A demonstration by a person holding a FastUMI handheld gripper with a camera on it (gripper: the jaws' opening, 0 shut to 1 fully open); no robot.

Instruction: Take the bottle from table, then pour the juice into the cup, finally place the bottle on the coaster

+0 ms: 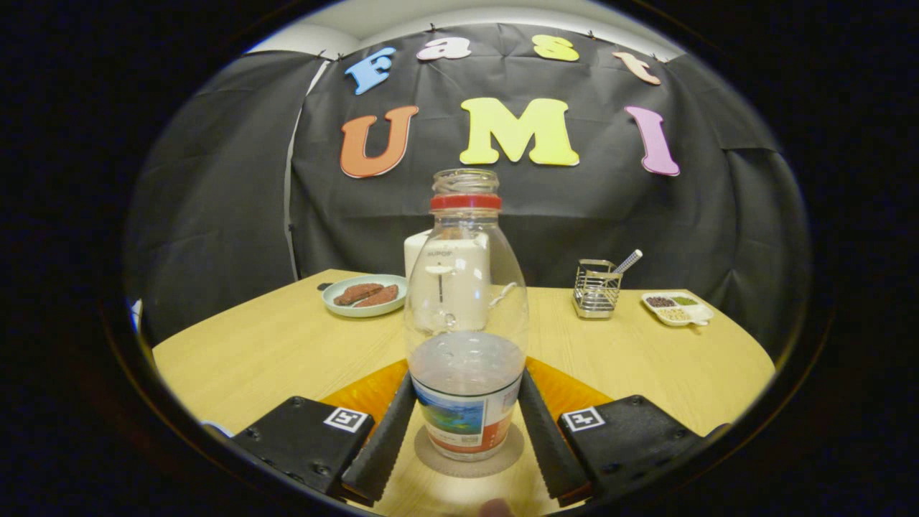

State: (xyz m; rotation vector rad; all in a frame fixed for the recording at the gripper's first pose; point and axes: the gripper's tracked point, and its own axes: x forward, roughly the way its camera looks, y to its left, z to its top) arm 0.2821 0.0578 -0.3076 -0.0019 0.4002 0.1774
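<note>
Standing upright on a round grey coaster (pixel 470 463), the clear bottle (pixel 466 316) sits between the two fingers of the gripper (pixel 467 431), its cap off above a red neck ring and a little pale liquid low inside, above a colourful label. The fingers flank the bottle's base closely on either side; they seem to touch its walls, though whether both press on it or have just let go cannot be told from this angle. Under the coaster lies the wooden table (pixel 273 352), with an orange mat (pixel 366 391) showing behind the fingers on both sides. Directly beyond the bottle, seen partly through it, stands a white appliance (pixel 420 258). Beside that is a pale green plate (pixel 365 295) carrying two brown pieces, and across from it a wire holder (pixel 596 289) with a utensil poking out, then a small divided dish (pixel 678 308) of grains
</note>
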